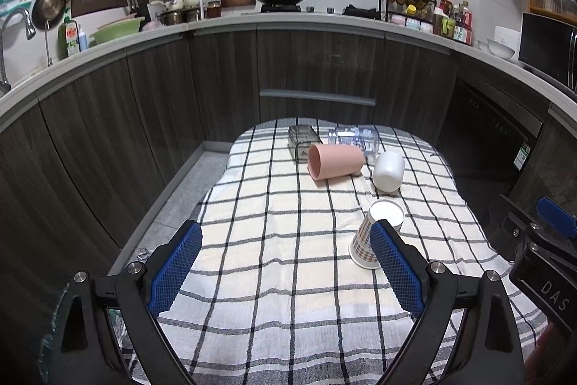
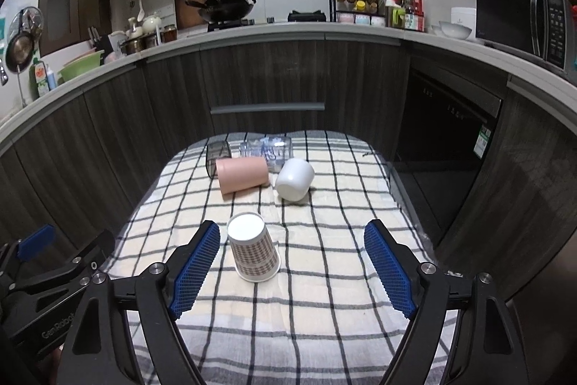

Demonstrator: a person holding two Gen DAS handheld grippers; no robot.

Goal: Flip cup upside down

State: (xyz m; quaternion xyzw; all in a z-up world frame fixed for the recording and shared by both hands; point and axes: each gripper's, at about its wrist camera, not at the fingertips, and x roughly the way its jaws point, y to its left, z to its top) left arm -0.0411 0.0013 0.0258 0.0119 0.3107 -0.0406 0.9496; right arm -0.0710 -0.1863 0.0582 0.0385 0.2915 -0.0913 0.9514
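Left tongs [image 1: 285, 258] wide open, low in frame, holding nothing. Right tongs [image 2: 292, 258] same: wide open, empty, low centre. Each shows at the other view's lower edge.

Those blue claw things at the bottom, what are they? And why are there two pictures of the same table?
They are grippers, pinching tools a person holds, one per hand. Each carries a camera looking along its fingers, so one picture comes from the left gripper and one from the right gripper. Both are open and hold nothing. On the checked cloth a plaid paper cup stands upside down. Farther back, a pink cup lies on its side, a white cup sits tipped, and two clear containers lie behind them.
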